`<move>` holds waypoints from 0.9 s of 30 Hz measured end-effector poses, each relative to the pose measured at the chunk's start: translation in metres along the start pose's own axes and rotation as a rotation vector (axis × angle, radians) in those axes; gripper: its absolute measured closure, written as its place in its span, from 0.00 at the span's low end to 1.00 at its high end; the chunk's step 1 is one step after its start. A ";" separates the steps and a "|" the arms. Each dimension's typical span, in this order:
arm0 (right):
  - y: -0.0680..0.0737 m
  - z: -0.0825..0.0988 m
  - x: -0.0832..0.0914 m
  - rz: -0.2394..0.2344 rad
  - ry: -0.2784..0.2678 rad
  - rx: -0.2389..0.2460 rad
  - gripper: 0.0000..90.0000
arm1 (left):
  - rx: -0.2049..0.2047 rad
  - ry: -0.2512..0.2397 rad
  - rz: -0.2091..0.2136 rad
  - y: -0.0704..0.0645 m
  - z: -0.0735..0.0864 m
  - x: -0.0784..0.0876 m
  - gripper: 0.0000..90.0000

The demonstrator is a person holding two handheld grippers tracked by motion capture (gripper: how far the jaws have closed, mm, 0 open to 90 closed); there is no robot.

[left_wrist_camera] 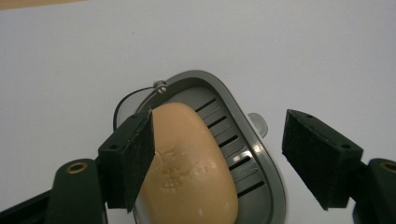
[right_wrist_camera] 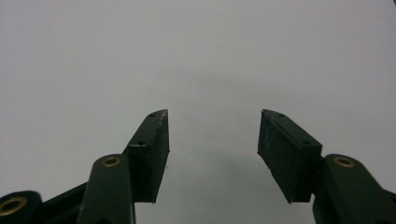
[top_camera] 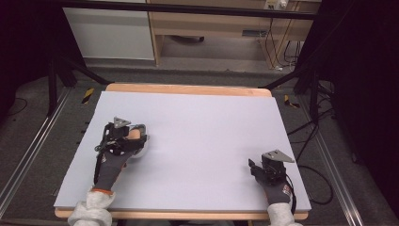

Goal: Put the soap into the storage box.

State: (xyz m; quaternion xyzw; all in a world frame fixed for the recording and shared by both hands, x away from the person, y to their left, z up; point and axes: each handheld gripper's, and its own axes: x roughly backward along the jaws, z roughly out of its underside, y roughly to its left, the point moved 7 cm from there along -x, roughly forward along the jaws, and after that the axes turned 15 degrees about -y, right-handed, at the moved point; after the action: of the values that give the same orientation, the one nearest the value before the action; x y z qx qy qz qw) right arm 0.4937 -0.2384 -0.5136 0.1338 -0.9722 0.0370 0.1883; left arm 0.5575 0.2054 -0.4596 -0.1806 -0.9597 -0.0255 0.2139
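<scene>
A wide white board (top_camera: 197, 141) covers the table, bare across its middle, which leaves both tools room to work from the person's near edge. The left gripper (left_wrist_camera: 217, 154) sits over the one cluster of things on that board: a grey slotted soap dish (left_wrist_camera: 261, 154) holding a tan bar of soap (left_wrist_camera: 187, 172), seen in the high view as a pale shape just under and ahead of the left gripper (top_camera: 129, 141). Its jaws are spread wide; one pad lies against, or just over, one side of the soap, while the other stands well clear, out beyond the dish's far rim. That stance suggests a straddle meant to close on the bar, though whether the near pad truly touches cannot be told. The soap lies along the dish, between the jaws and slightly toward the near pad, so the drain slots show on the open side. A thin wire loop (left_wrist_camera: 135, 95) with a small screw runs by the dish's far end, ahead of the jaws. The right gripper (right_wrist_camera: 212, 154) hangs over bare board, jaws parted and holding nothing, likely parked out of the way near the right corner (top_camera: 270, 172).
</scene>
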 end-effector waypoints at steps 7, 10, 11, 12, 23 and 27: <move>-0.001 -0.001 0.001 0.002 -0.009 0.003 0.48 | -0.005 -0.059 0.018 -0.007 -0.010 0.014 0.27; -0.001 -0.001 0.001 0.003 -0.011 -0.001 0.47 | 0.003 -0.078 0.021 -0.006 -0.011 0.019 0.27; -0.001 -0.001 0.001 0.008 -0.013 -0.002 0.46 | 0.005 -0.087 0.027 -0.003 -0.010 0.026 0.27; -0.001 -0.001 0.001 0.008 -0.013 -0.007 0.46 | 0.007 -0.094 0.026 -0.002 -0.010 0.029 0.27; -0.001 -0.001 0.003 0.014 -0.014 -0.002 0.43 | 0.010 -0.102 0.011 0.020 0.016 0.057 0.23; -0.001 -0.001 0.004 0.014 -0.011 -0.006 0.41 | 0.018 -0.117 -0.010 0.028 0.030 0.070 0.22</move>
State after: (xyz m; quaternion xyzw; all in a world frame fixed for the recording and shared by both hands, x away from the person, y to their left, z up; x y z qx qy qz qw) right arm 0.4909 -0.2403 -0.5114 0.1264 -0.9743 0.0345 0.1832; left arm 0.4971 0.2591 -0.4579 -0.1753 -0.9716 -0.0075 0.1589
